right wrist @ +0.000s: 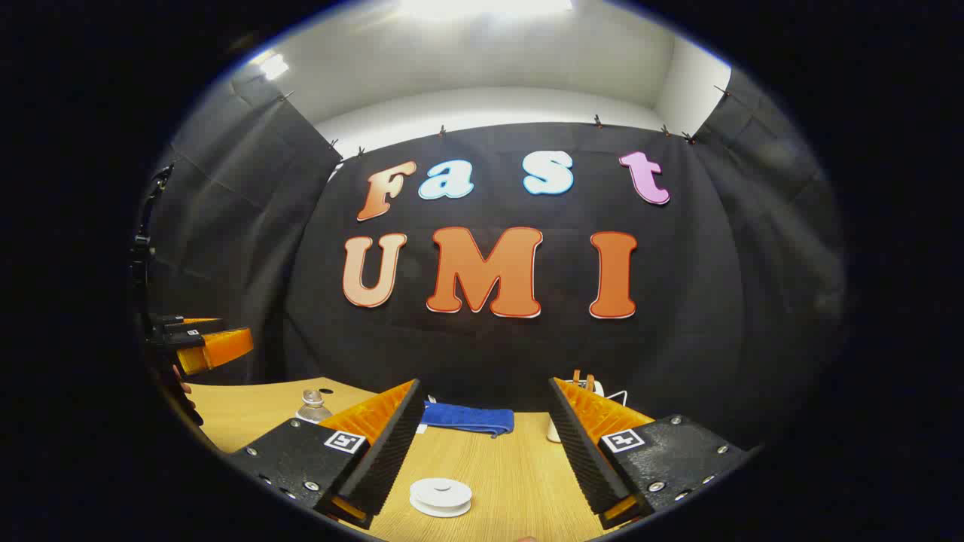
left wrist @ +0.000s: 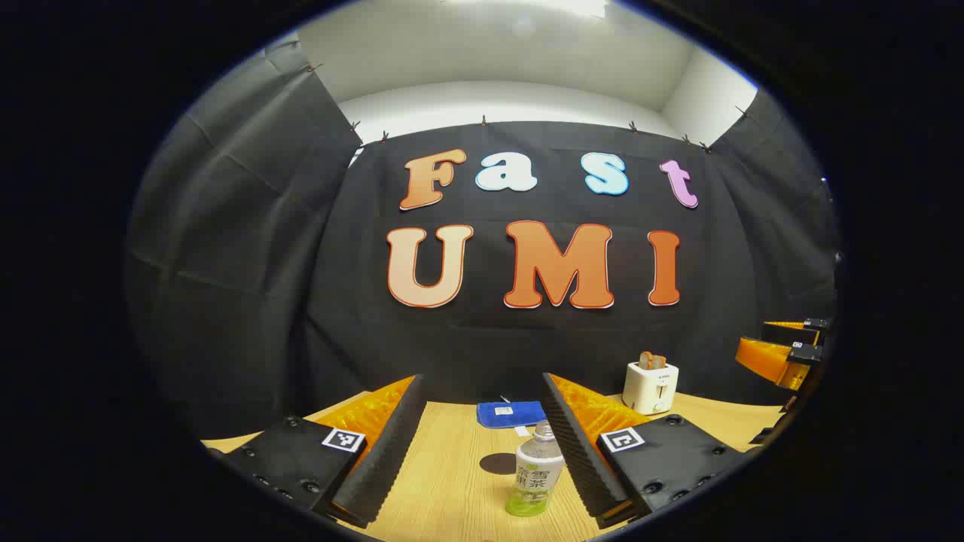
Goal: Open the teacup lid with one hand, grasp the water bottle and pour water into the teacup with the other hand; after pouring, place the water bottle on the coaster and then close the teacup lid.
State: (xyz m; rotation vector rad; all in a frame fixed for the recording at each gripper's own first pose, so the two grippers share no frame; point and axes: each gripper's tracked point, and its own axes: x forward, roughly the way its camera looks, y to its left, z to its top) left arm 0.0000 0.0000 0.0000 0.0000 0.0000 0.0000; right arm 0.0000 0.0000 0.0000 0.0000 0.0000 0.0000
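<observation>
Water bottle [left wrist: 538, 470], clear plastic with a pale label, is seen upright on the light wood-grain table [left wrist: 452, 467], between the widely parted fingers of the left gripper [left wrist: 482, 452], untouched. A round white teacup lid [right wrist: 440, 495] is seen below the right gripper [right wrist: 482, 452], likewise spread wide. A blue cloth [right wrist: 467, 418] is laid before the black draped wall.

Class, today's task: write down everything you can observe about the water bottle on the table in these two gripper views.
The water bottle is a small clear plastic bottle with a pale cap and a white and green label wrapped round its body. It stands upright on the wooden table, between the open fingers of the left gripper, nearer the right-hand finger; whether that finger touches it cannot be told. In the right gripper view its cap and shoulders show behind a finger.
</observation>
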